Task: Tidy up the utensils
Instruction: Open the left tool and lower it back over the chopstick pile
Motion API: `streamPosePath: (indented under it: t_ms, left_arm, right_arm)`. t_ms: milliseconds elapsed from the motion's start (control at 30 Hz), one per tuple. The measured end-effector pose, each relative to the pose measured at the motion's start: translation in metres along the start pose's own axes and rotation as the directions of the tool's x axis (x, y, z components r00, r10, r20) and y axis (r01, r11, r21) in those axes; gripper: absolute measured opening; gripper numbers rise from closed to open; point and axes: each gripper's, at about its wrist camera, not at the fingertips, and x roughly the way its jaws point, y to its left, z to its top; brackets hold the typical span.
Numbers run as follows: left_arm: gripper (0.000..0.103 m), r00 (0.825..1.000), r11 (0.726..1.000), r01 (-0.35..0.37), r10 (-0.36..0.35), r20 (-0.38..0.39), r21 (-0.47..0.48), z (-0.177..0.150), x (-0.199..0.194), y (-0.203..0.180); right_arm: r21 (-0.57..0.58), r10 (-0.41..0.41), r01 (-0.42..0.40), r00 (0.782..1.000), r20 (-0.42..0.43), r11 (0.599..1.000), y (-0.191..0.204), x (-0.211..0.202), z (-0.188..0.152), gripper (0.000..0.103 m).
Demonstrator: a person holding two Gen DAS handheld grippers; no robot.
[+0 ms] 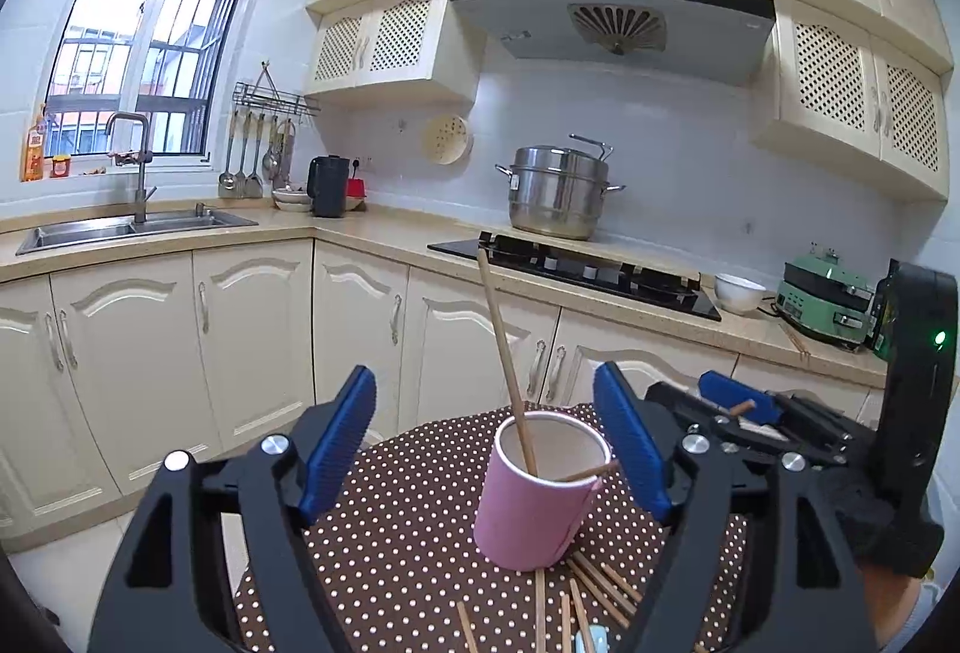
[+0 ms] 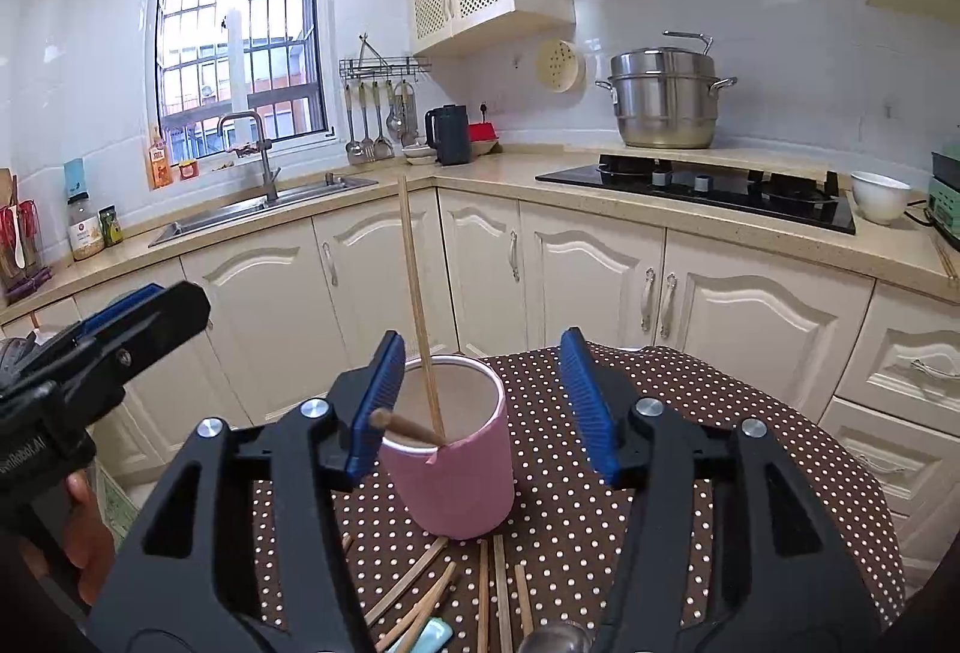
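On the worktop [image 2: 690,473], covered by a brown cloth with white dots, we see a pink cup [image 2: 450,467] standing upright. Two chopsticks are in it: a long chopstick [image 2: 420,305] leans up out of the cup, and a short chopstick [image 2: 405,428] lies tilted across its near rim. More loose chopsticks [image 2: 492,587] lie flat on the cloth just in front of the cup. We hold the left hand-held gripper [image 1: 486,449] with its blue pads spread wide on either side of the cup, touching nothing. Our right hand-held gripper [image 2: 480,407] is likewise released, jaws apart; the end of the short chopstick sits just beside its left pad, and we cannot tell whether they touch.
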Motion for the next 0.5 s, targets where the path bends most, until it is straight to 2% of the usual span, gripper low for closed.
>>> streamPosePath:
  t_ms: [267, 500]
  left_arm:
    - [0.074, 0.998, 1.000, 0.012, -0.011, -0.054, 0.019, -0.005, -0.024, -0.008]
    - [0.074, 0.985, 0.998, 0.058, -0.054, -0.167, 0.020, -0.019, -0.042, -0.012]
  right_arm:
    - [0.002, -0.018, 0.018, 1.000, -0.001, 1.000, 0.001, -0.042, 0.001, 0.062]
    - [-0.008, -0.028, 0.028, 0.998, -0.050, 1.000, 0.000, -0.075, -0.010, 0.064]
